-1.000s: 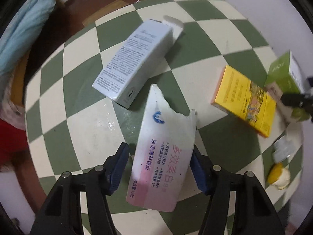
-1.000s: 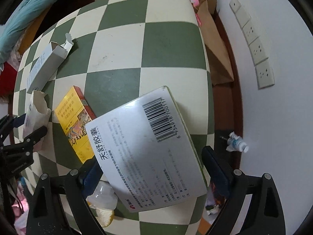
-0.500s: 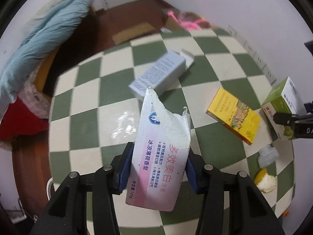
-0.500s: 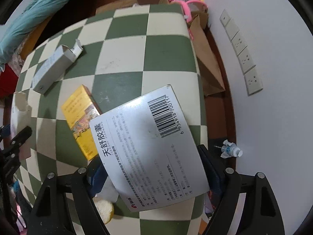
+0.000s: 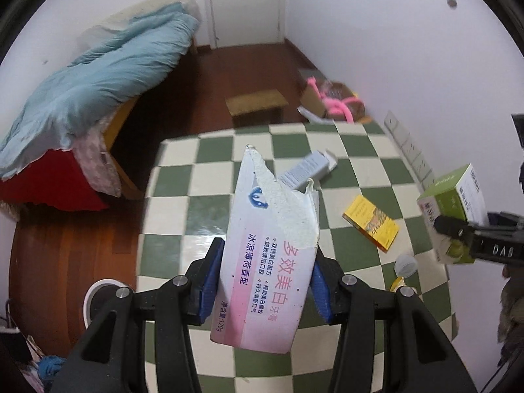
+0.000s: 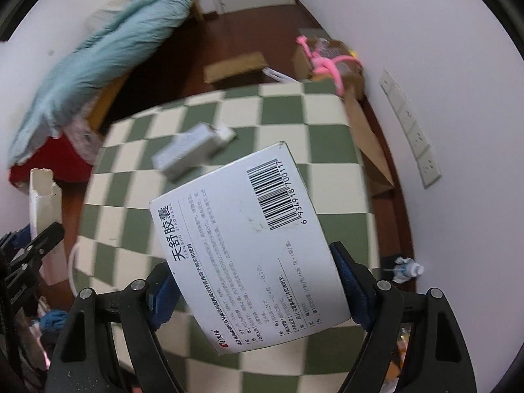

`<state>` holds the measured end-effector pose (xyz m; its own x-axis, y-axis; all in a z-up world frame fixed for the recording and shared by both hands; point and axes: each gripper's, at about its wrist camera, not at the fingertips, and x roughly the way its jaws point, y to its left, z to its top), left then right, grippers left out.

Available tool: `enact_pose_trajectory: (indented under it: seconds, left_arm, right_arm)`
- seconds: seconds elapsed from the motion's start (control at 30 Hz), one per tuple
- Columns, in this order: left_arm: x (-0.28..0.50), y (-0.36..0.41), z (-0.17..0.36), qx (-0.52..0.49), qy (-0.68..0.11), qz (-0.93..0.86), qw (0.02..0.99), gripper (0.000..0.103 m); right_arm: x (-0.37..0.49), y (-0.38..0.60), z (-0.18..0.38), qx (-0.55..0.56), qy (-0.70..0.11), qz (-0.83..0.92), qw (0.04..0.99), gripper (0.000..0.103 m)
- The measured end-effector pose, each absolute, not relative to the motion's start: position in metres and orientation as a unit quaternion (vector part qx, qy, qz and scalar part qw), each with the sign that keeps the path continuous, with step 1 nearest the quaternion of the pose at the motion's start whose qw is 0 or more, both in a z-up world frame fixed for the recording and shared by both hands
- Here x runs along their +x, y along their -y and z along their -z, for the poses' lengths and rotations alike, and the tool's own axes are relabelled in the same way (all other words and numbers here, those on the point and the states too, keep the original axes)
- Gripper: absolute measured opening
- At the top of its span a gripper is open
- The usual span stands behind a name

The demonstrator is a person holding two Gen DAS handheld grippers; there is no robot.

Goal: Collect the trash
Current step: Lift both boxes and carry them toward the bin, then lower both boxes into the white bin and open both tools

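Centre of both wrist frames | left gripper (image 5: 265, 290) pinching torn toothpaste box (image 5: 267, 262); right gripper (image 6: 253, 290) pinching medicine box (image 6: 249, 245) | since a second ago both lifted off checkered table (image 5: 353, 170) | grey box (image 5: 306, 168), yellow box (image 5: 371, 226) remain

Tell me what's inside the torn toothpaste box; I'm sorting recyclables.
Only the toothpaste box's torn open end and pale inner wall show. Its depths are hidden, so contents cannot be told.
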<state>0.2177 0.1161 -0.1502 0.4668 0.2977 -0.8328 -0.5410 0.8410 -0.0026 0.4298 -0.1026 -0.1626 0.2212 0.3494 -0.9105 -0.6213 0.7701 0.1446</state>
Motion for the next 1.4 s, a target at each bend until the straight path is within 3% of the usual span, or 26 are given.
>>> enact_pose_trajectory:
  seconds: [0.3, 0.63, 0.93, 1.33, 1.37, 1.4]
  left_arm:
    - [0.134, -0.158, 0.106, -0.151, -0.401, -0.302, 0.852, 0.045]
    - [0.024, -0.227, 0.109, -0.183, -0.385, -0.387, 0.818, 0.045]
    - [-0.062, -0.293, 0.169, -0.265, -0.403, -0.434, 0.761, 0.045]
    - [-0.142, -0.381, 0.314, -0.472, -0.418, -0.395, 0.668, 0.048]
    - [-0.144, -0.385, 0.324, -0.478, -0.421, -0.397, 0.66, 0.05]
    - [-0.146, -0.388, 0.329, -0.484, -0.422, -0.4, 0.654, 0.061]
  right_arm:
    - [0.343, 0.035, 0.119, -0.113, -0.507, -0.405, 0.752, 0.084]
    - [0.227, -0.083, 0.136, -0.133, -0.514, -0.5, 0.685, 0.084]
    - [0.127, -0.185, 0.208, -0.179, -0.555, -0.545, 0.602, 0.084]
    - [0.068, -0.296, 0.343, -0.265, -0.617, -0.503, 0.545, 0.084]
    - [0.067, -0.301, 0.351, -0.271, -0.619, -0.499, 0.542, 0.084]
    - [0.065, -0.309, 0.361, -0.278, -0.621, -0.496, 0.539, 0.084]
